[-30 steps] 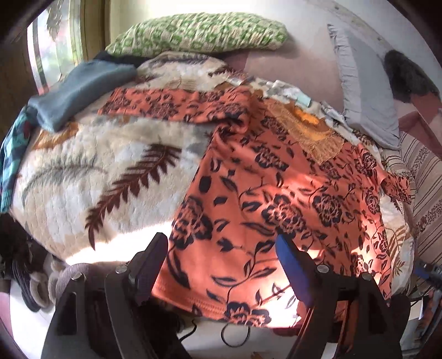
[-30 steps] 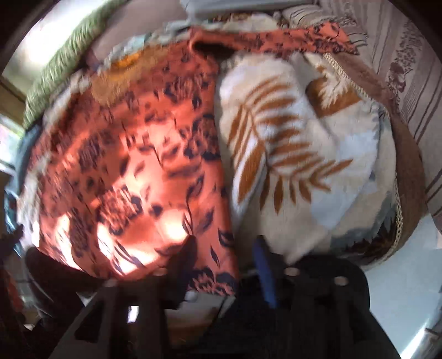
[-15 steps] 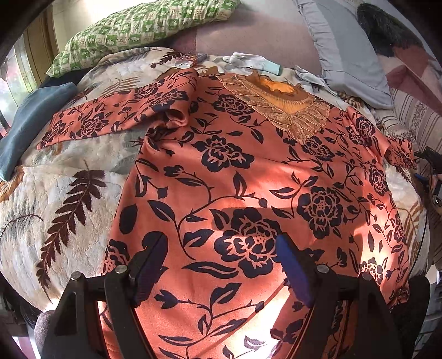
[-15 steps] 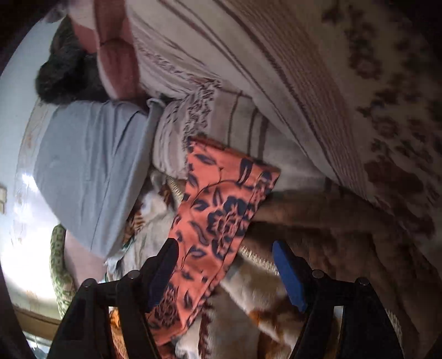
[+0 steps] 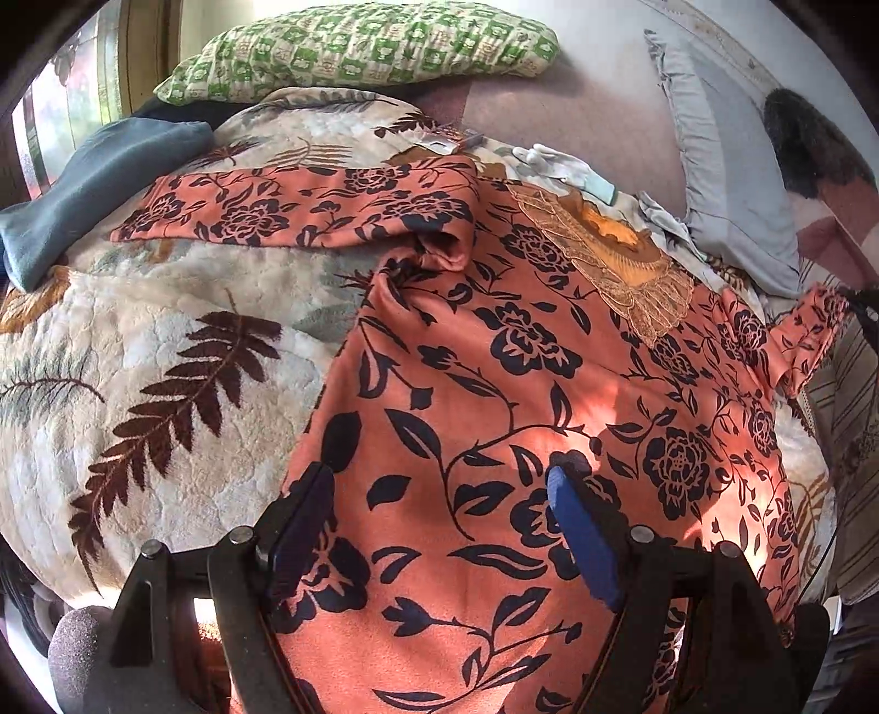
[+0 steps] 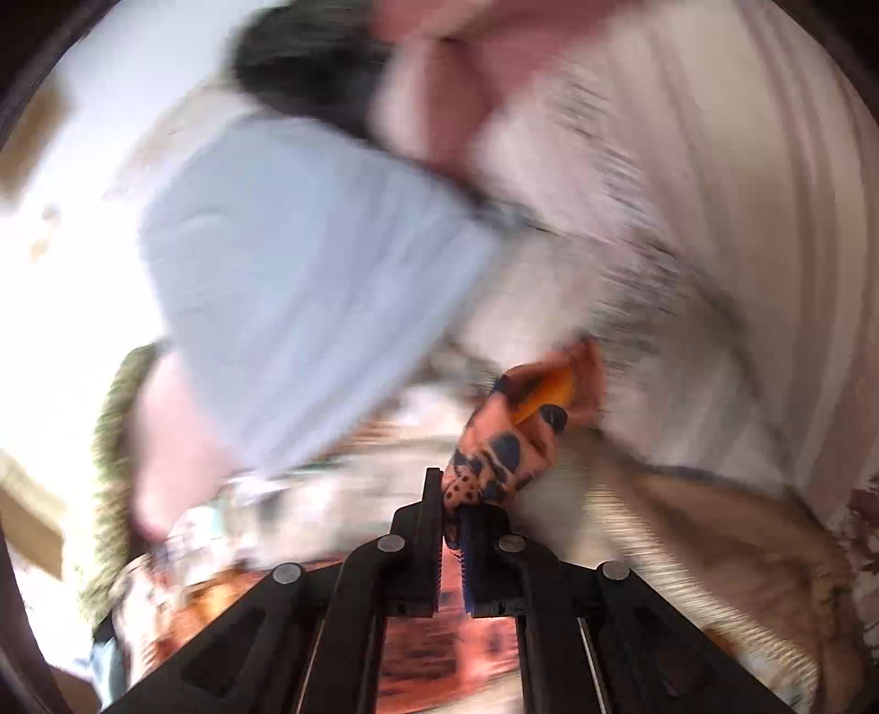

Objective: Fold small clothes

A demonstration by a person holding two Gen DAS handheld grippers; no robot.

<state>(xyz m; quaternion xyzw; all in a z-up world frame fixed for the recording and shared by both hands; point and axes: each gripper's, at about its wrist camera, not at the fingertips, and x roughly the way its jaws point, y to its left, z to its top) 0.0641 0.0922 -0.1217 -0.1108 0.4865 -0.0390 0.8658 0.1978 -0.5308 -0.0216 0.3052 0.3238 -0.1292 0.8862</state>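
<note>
- Orange floral top (image 5: 494, 384) spread flat on the leaf-print fleece blanket (image 5: 137, 351), lace neckline patch (image 5: 621, 263) toward the pillows, one sleeve (image 5: 296, 208) stretched out sideways across the blanket.
- Other sleeve end (image 6: 511, 439) bunched up and pinched in the right gripper (image 6: 451, 511), fingers squeezed together on the fabric. Right wrist view super blurry, so not much else readable there.
- Left gripper (image 5: 434, 489) hovering low over the hem area, fingers wide apart, nothing between them.
- Green checked pillow (image 5: 357, 49) at the head end, grey pillow (image 5: 730, 187) beside the neckline.
- Folded blue-grey cloth (image 5: 99, 187) lying off past the outstretched sleeve.
- White glove (image 5: 560, 165) just above the collar.
</note>
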